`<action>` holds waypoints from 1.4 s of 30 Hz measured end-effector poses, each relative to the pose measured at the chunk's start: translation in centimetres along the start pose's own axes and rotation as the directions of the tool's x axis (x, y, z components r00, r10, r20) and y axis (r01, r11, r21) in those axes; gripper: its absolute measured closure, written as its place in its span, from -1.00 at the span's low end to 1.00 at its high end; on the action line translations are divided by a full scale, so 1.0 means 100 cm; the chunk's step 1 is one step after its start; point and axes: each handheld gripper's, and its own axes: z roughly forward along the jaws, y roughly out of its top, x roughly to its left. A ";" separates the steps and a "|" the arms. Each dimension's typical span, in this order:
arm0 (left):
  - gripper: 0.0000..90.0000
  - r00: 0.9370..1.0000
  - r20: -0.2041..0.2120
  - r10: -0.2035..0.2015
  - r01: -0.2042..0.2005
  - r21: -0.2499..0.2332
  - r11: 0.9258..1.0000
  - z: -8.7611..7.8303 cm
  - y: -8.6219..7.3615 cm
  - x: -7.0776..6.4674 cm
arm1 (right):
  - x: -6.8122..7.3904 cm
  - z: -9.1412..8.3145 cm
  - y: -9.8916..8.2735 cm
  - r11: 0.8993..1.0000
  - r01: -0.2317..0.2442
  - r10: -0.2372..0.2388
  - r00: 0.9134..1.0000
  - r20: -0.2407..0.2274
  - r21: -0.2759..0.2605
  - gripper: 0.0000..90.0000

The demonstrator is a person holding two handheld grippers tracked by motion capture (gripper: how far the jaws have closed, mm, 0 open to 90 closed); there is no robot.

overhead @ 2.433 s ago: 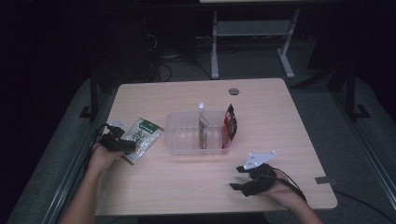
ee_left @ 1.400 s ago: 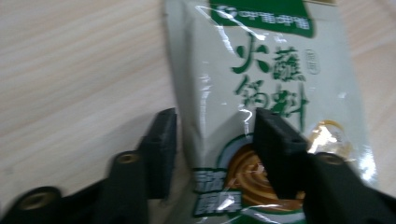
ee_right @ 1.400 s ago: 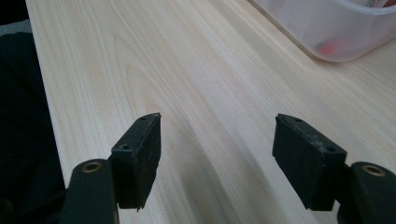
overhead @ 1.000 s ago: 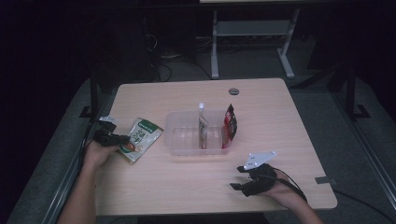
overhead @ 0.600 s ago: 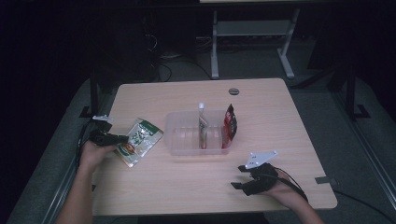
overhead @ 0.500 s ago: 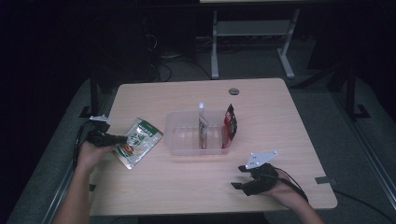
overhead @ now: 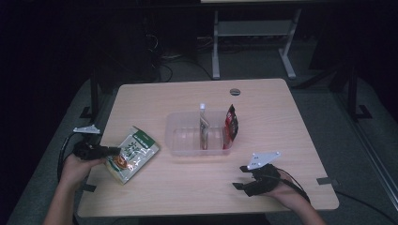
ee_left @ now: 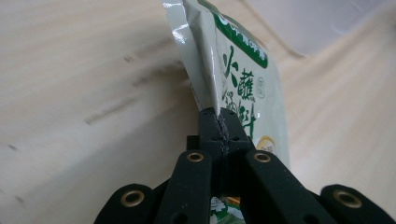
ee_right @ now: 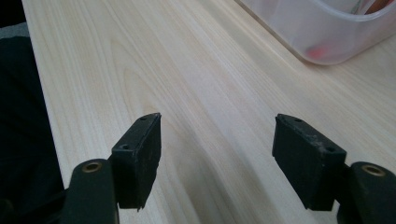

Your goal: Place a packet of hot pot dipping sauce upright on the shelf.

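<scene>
In the high view, the left gripper (overhead: 104, 151) pinches the near-left edge of the green packet (overhead: 133, 153), which hangs just beyond its jaws, tilted, near the left edge of the table (overhead: 263, 105). The clear bin (overhead: 187, 140) stands further forward and to the right of this gripper, apart from the packet, with a slim pouch (overhead: 203, 129) and a red pouch (overhead: 231, 126) standing upright at its right end. The right gripper (overhead: 240, 178) rests low on the table, nearer to the person than the bin, with nothing between its jaws.

In the left gripper view, the two jaws are pressed together on the sealed rim of the green packet (ee_left: 238, 70), and the packet rises straight ahead of them. The hold is only on a thin edge, so I judge the packet may swing or slip. It is better to carry it slowly, keep it level with the wrist, and bring it over the open left part of the bin before releasing.

In the right gripper view, the jaws stand wide apart over bare wood, and the corner of the clear bin (ee_right: 322, 35) lies ahead and to the right. This gripper could steady the bin wall if it slides.
</scene>
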 end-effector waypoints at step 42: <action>1.00 0.862 0.415 0.291 -0.364 0.107 0.925 0.098 0.035 -0.153 | -0.004 -0.011 -0.003 0.999 -0.037 0.037 0.999 0.018 -0.034 -0.28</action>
